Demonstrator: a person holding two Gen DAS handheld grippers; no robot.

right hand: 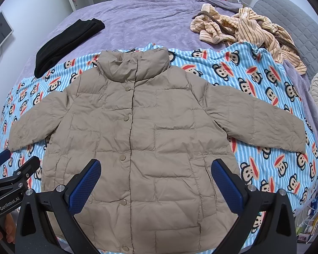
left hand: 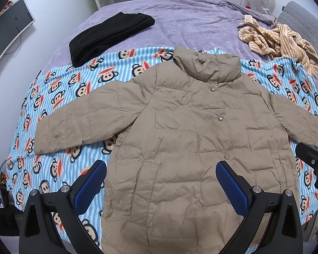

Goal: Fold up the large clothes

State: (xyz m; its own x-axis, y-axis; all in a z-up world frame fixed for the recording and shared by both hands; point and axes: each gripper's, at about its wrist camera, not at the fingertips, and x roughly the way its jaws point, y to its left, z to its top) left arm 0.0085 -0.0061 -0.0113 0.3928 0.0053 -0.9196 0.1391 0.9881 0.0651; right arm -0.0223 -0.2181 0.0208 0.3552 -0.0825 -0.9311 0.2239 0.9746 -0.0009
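A tan puffer jacket [left hand: 180, 127] lies flat, front up and buttoned, on a blue striped monkey-print blanket [left hand: 59, 97], sleeves spread to both sides. It also shows in the right wrist view [right hand: 137, 127]. My left gripper [left hand: 161, 169] is open and empty, hovering above the jacket's lower left part. My right gripper [right hand: 155, 167] is open and empty above the jacket's lower right part. The right gripper also shows at the edge of the left wrist view [left hand: 313, 158], and the left gripper shows at the edge of the right wrist view [right hand: 8, 175].
The blanket [right hand: 265, 84] lies on a bed with a purple cover [left hand: 180, 21]. A folded black garment [left hand: 110, 36] lies at the back left. A crumpled orange striped garment [left hand: 282, 42] lies at the back right. A grey headboard [right hand: 296, 25] is on the right.
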